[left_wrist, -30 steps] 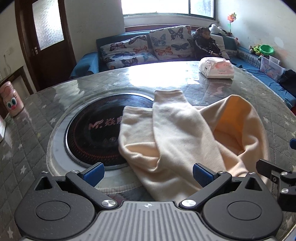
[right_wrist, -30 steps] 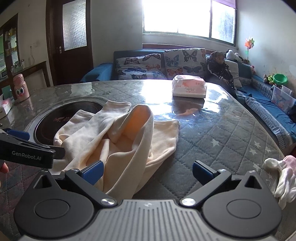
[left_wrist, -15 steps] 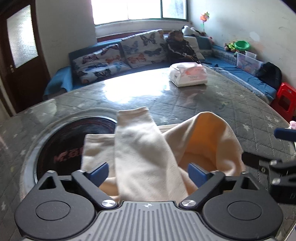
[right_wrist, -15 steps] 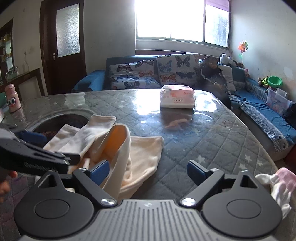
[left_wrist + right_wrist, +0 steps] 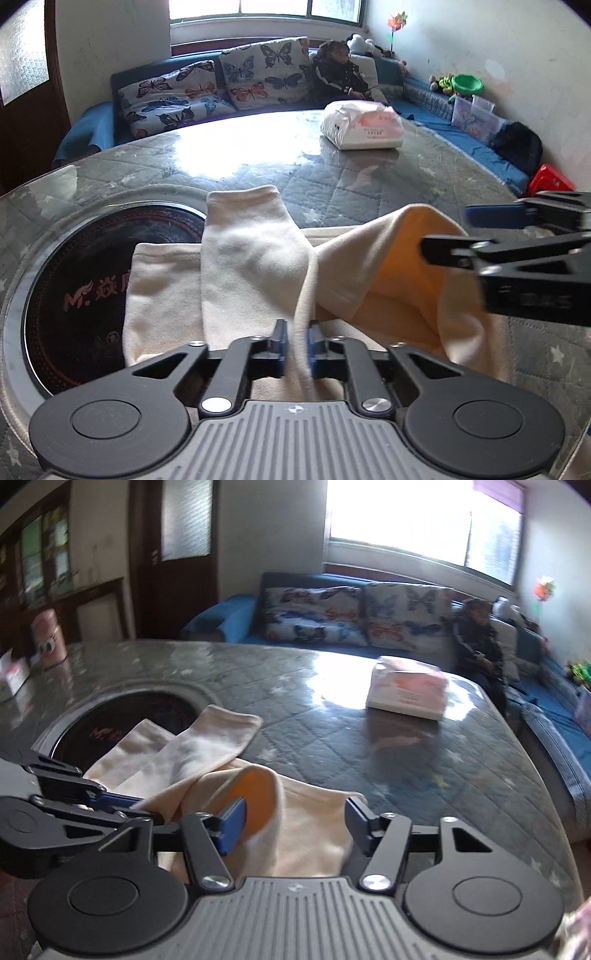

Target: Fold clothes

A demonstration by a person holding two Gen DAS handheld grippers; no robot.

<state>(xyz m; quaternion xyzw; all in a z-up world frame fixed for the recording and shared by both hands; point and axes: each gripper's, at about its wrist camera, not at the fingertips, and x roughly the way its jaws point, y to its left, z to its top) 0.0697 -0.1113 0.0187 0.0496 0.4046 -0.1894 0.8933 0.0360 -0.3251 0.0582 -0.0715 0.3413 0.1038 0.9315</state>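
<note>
Cream clothes [image 5: 255, 266] lie on the shiny quilted tabletop [image 5: 388, 184].
Left hand-held gripper [image 5: 295, 347] pinches them; right hand-held gripper [image 5: 293, 821] gapes wide beside the blue sofa [image 5: 236, 627] room.

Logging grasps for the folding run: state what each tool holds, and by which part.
The left tool is shut on the cream garment, pinching a raised fold at its near edge. The right tool is open over the garment, holding nothing.

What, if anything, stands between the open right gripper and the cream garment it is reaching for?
Nothing visible. The right gripper sits open right over the cream garment, and the left gripper already pinches a fold.
</note>
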